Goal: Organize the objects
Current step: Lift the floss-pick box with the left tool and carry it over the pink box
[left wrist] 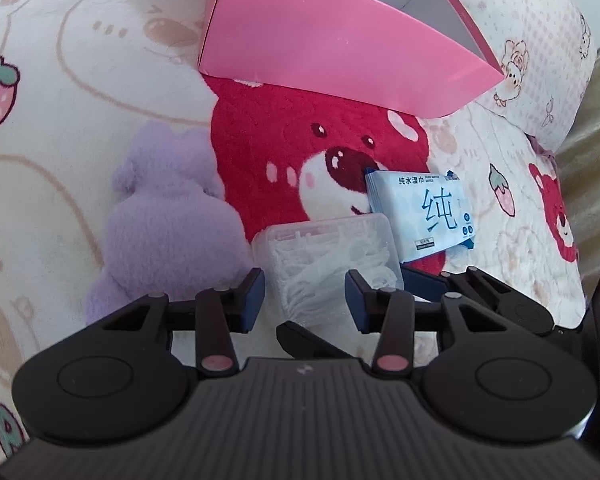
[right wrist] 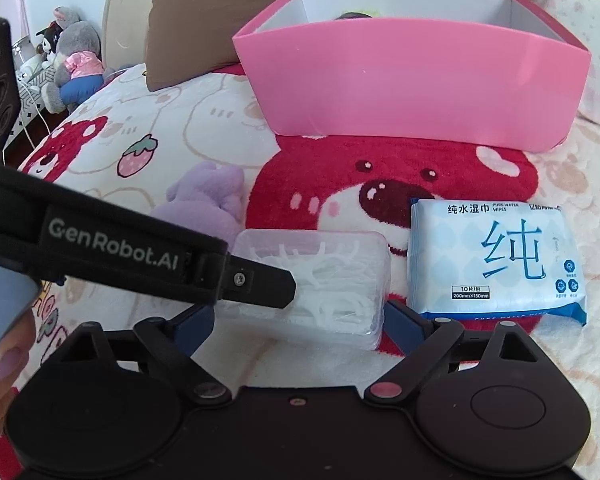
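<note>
Clear plastic floss-pick box [right wrist: 312, 280] lies on the bear-print blanket [left wrist: 80, 100] before the open pink cardboard box [right wrist: 412, 84], left gripper [left wrist: 306, 292] pinching it, right gripper [right wrist: 300, 320] spread wide alongside, probably for a handover.

A bed [right wrist: 204, 128] with a bear-print blanket carries a pink box [right wrist: 412, 80], purple plush [right wrist: 212, 200], floss-pick case [right wrist: 332, 280] and wipes pack [right wrist: 496, 256].
</note>
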A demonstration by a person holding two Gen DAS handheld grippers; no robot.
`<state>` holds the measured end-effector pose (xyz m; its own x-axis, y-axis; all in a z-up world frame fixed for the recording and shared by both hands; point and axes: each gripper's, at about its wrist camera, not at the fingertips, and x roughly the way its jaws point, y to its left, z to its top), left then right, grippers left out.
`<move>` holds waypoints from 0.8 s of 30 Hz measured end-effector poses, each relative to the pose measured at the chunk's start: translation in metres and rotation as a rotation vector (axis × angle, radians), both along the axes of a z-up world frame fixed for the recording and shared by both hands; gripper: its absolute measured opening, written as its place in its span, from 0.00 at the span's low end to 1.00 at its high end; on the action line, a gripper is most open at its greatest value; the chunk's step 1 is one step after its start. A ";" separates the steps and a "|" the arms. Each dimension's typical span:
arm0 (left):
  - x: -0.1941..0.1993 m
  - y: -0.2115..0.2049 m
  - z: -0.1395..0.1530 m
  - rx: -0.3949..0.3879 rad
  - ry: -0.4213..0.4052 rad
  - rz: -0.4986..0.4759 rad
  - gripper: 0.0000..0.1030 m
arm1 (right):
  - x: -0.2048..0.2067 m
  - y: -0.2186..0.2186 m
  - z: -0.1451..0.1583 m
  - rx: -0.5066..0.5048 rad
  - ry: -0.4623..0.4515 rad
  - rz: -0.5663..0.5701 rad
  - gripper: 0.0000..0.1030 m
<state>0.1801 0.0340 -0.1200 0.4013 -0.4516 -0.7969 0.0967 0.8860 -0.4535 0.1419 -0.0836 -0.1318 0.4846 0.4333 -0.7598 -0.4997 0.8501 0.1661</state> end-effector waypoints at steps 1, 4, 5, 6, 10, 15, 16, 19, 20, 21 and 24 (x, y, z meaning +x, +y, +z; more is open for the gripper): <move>-0.002 -0.001 0.002 0.003 -0.002 0.003 0.41 | -0.003 0.002 0.002 -0.013 -0.016 0.002 0.90; -0.008 -0.002 0.012 0.014 -0.011 0.005 0.41 | -0.010 0.003 0.011 -0.021 -0.040 0.007 0.90; -0.009 -0.001 0.016 0.009 -0.013 0.006 0.41 | -0.011 0.002 0.014 -0.015 -0.041 0.003 0.90; -0.011 0.000 0.019 0.003 -0.013 0.004 0.41 | -0.013 0.000 0.018 -0.011 -0.044 0.001 0.90; -0.018 0.000 0.039 -0.003 -0.030 -0.006 0.41 | -0.024 -0.002 0.037 -0.020 -0.076 0.005 0.90; -0.023 -0.003 0.068 -0.004 -0.082 -0.024 0.41 | -0.028 -0.010 0.063 -0.025 -0.095 -0.005 0.83; -0.022 -0.004 0.073 -0.015 -0.087 -0.033 0.41 | -0.027 -0.012 0.067 -0.029 -0.108 -0.010 0.83; -0.021 -0.007 0.084 -0.012 -0.109 -0.042 0.41 | -0.020 -0.020 0.080 -0.005 -0.103 -0.034 0.76; -0.020 -0.008 0.087 -0.008 -0.114 -0.043 0.41 | -0.019 -0.022 0.085 0.000 -0.115 -0.033 0.74; -0.020 -0.009 0.089 -0.013 -0.113 -0.043 0.41 | -0.018 -0.024 0.090 0.002 -0.130 -0.036 0.74; -0.018 -0.010 0.098 -0.021 -0.133 -0.030 0.41 | -0.016 -0.027 0.102 0.008 -0.143 -0.036 0.72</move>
